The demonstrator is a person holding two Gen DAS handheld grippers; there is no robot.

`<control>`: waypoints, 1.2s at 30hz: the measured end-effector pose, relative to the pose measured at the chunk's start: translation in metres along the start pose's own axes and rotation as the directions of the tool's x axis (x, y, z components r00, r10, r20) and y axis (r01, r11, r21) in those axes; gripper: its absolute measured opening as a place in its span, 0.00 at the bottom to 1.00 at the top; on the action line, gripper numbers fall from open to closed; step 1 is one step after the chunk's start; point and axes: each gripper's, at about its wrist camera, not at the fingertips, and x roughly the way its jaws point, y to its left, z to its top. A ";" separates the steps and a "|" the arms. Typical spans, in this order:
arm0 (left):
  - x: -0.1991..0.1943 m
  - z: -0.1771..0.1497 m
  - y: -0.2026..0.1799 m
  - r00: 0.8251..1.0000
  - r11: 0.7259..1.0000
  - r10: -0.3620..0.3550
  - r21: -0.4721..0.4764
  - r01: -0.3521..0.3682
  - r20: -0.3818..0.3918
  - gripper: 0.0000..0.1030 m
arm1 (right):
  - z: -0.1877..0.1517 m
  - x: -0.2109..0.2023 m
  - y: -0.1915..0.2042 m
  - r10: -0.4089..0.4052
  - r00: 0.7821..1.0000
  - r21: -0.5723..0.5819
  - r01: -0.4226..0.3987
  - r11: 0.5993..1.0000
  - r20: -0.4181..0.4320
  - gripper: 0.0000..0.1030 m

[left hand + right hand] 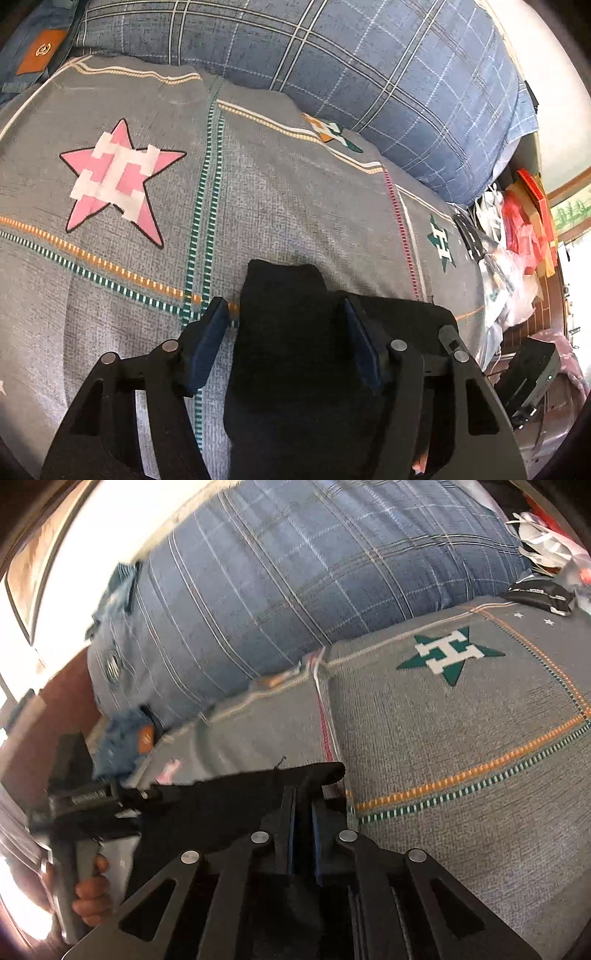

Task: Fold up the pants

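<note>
- Grey bedspread (295, 206) with stitched lines covers the bed; pink star print (118, 184) at 10 o'clock in the left wrist view, green star print (448, 653) at 2 o'clock in the right.
- Blue plaid pillow (369, 74) lies along the 12 o'clock edge.
- Clutter of bags (517, 236) at 3 o'clock.
- Black pants (288, 332) lie at 6 o'clock.
- Left gripper (284, 325): jaws spread astride the pants, pads apart from the cloth.
- Right gripper (303, 812): jaws pressed together, pinching the pants' edge.

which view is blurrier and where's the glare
Right wrist view: motion smear on the blue plaid pillow and the person's hand, window glare blown out along the left. Left wrist view: sharp on the grey star-patterned bedspread, overexposed only at the right rim.
</note>
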 end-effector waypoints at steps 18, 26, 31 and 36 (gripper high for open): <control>-0.039 -0.029 -0.016 0.952 0.962 0.214 0.119 -0.244 0.217 0.68 | -0.017 -0.055 -0.018 0.040 0.998 0.074 -0.043 0.996 0.045 0.37; -0.043 -0.041 -0.009 0.958 0.960 0.229 0.125 -0.251 0.172 0.72 | -0.032 -0.059 -0.011 -0.030 1.000 0.045 0.030 0.999 -0.002 0.48; -0.032 -0.049 0.011 0.980 0.979 0.189 0.066 -0.193 0.069 0.74 | -0.048 -0.057 -0.028 0.033 0.999 0.167 -0.027 0.986 -0.037 0.55; -0.026 -0.049 0.020 0.998 1.000 0.016 -0.019 -0.017 -0.061 0.74 | -0.046 -0.063 -0.002 0.032 0.999 0.000 -0.032 0.999 -0.003 0.09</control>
